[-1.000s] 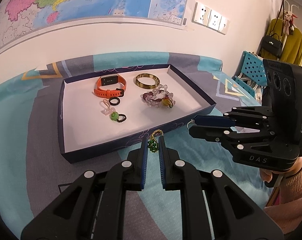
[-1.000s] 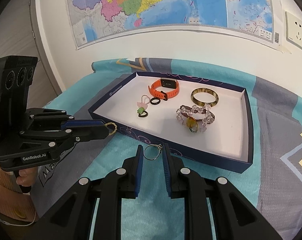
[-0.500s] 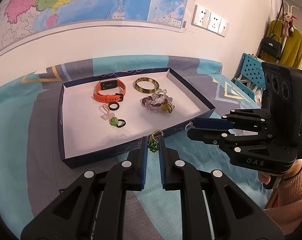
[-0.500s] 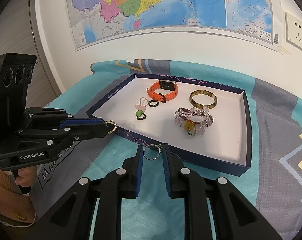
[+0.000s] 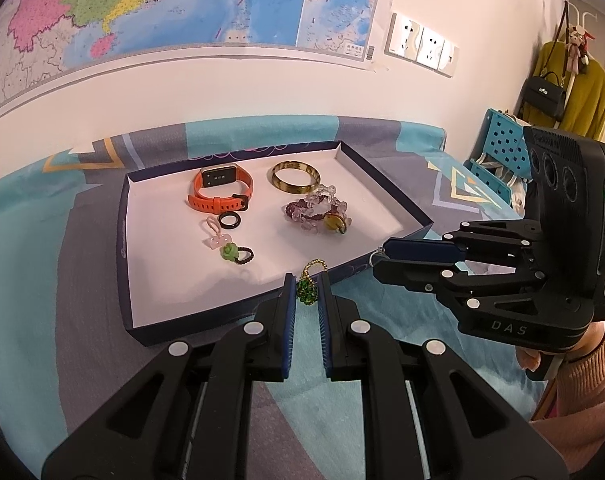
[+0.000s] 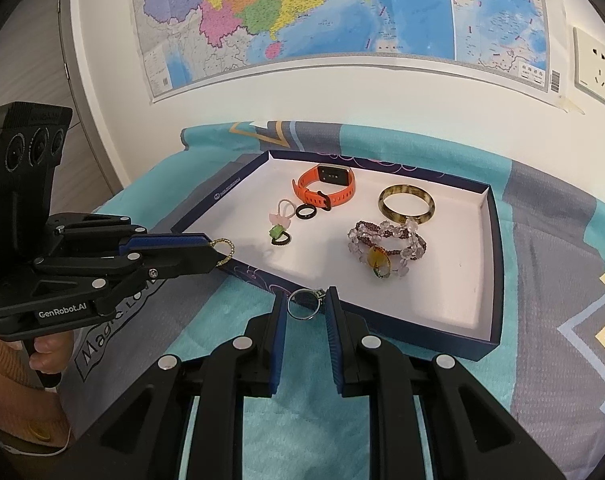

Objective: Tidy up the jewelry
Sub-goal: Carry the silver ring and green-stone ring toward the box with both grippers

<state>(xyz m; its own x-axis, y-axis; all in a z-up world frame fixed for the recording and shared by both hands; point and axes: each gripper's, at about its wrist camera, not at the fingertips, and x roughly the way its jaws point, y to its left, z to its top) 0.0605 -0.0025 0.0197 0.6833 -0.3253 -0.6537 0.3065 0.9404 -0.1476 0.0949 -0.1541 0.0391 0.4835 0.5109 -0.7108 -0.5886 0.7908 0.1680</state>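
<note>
We pinch a green beaded ring (image 5: pixel 307 289) in the left gripper (image 5: pixel 305 290) and a silver ring (image 6: pixel 304 304) in the right gripper (image 6: pixel 305 305), both jaws clamped, just over the near edge of the navy tray (image 6: pixel 496 240) on the patterned bedspread (image 5: pixel 42 280).

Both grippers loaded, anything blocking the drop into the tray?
Only the tray's near wall stands between each gripper and the white floor. The right gripper holds the silver ring, the left gripper the green beaded ring, both just outside it. Beyond the wall, the floor nearest them looks bare.
</note>
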